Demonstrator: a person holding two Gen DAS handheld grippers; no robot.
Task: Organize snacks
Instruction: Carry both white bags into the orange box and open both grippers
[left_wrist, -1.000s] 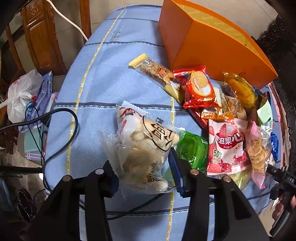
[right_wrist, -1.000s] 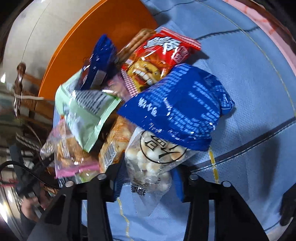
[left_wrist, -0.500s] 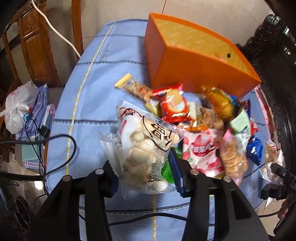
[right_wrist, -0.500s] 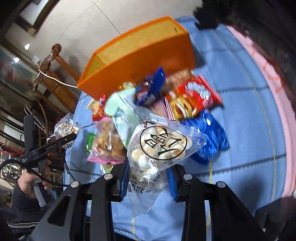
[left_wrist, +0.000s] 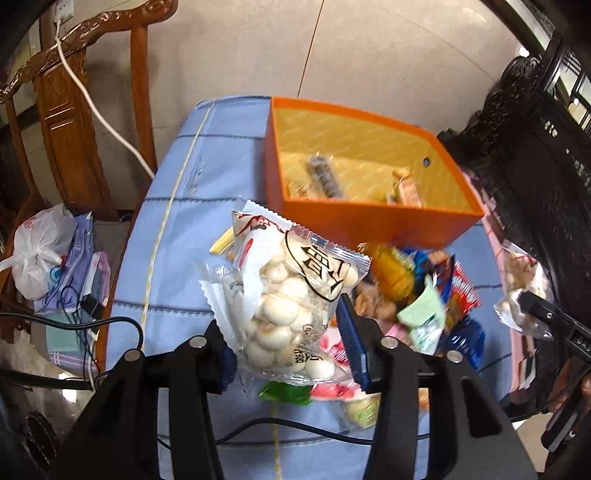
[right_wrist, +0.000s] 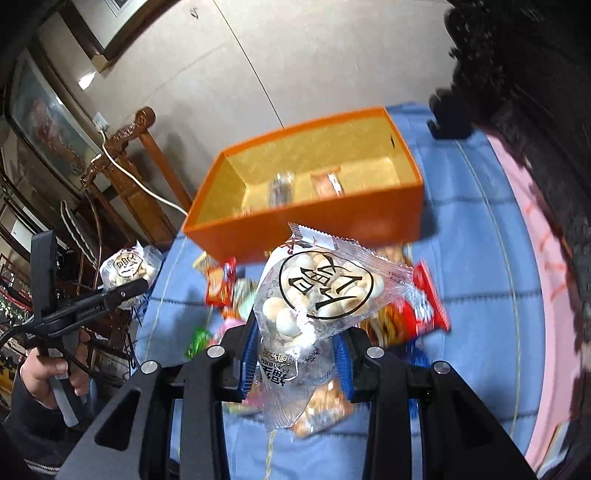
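Currently, two views, one moment.

Left wrist view:
- Left gripper (left_wrist: 291, 354): fingers pinch a clear bag of white round puffs (left_wrist: 291, 299) at its lower part; the bag stands up between the blue pads, clear of the table.
- Target: orange box (left_wrist: 369, 218), open at the top, beyond the bag on the blue tablecloth (left_wrist: 177, 229); two or three packets lie on its floor.
- Snack pile (left_wrist: 421, 295): loose packets heaped between gripper and box, touching the box's near wall.
- Right gripper (left_wrist: 532, 306): at the right edge, holding its own puff bag.
- Surroundings: carved wooden chair (left_wrist: 74, 122) with a white cable, plastic bags on the floor to the left.

Right wrist view:
- Right gripper (right_wrist: 295, 350): fingers clamped on a second puff bag (right_wrist: 321, 295) near its lower half; top flares free.
- Orange box (right_wrist: 306, 218): straight ahead, rim slightly blurred.
- Left gripper (right_wrist: 125, 291): far left, pinching its bag.
- Red packet (right_wrist: 421, 306): under the held bag, on the pile.

Step in hand (judged): carry both bags over the near wall, then release inside.
- Doing it well: lift the dangling bag bottoms above the rim; stagger the two drops so the grippers do not meet over the box.
- In the way: the near wall and the pile against it; the black cable (left_wrist: 280, 424) across the cloth's near edge.
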